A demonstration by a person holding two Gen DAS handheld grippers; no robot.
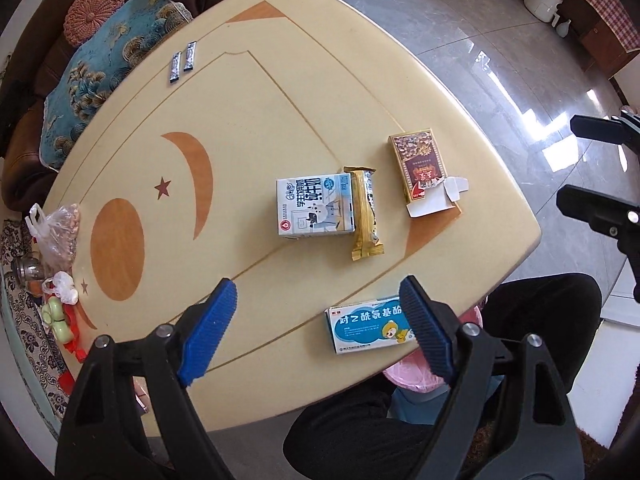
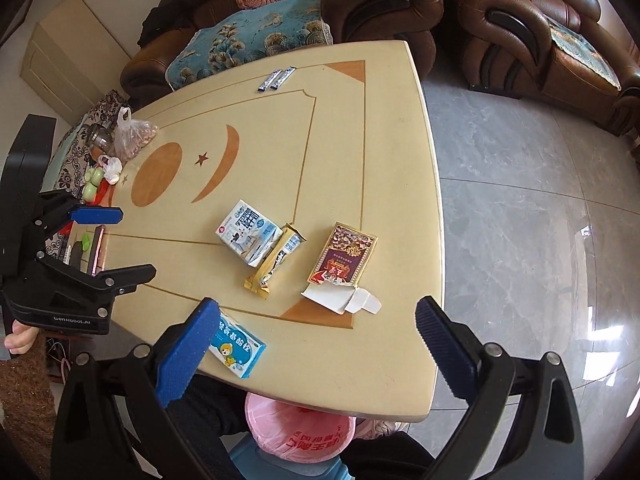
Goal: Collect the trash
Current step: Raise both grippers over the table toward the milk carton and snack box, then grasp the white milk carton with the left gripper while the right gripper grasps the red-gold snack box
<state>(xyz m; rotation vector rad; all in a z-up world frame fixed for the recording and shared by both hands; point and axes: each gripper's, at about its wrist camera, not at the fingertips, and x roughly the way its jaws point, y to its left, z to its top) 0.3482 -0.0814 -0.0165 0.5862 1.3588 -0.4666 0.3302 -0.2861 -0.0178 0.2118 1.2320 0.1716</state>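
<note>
On the cream table (image 1: 280, 100) (image 2: 360, 128) lie a white milk carton (image 1: 314, 209) (image 2: 249, 232), a yellow snack wrapper (image 1: 366, 214) (image 2: 276, 258), an opened red-brown cigarette box (image 1: 420, 168) (image 2: 344, 260) and a blue-white medicine box (image 1: 366, 330) (image 2: 238, 348) near the front edge. My left gripper (image 1: 320, 320) is open and empty above the front edge, its right finger over the medicine box. My right gripper (image 2: 316, 344) is open and empty above the front corner; it also shows in the left wrist view (image 1: 592, 168). My left gripper shows at the left of the right wrist view (image 2: 128, 240).
A bin lined with a pink bag (image 2: 300, 432) (image 1: 408, 376) stands under the table's front edge. Two dark sachets (image 1: 182, 60) (image 2: 276, 79) lie at the far edge. A bag of nuts (image 1: 60, 232) (image 2: 134, 136), a jar and small items crowd the left end. Brown sofas (image 2: 400, 0) stand behind.
</note>
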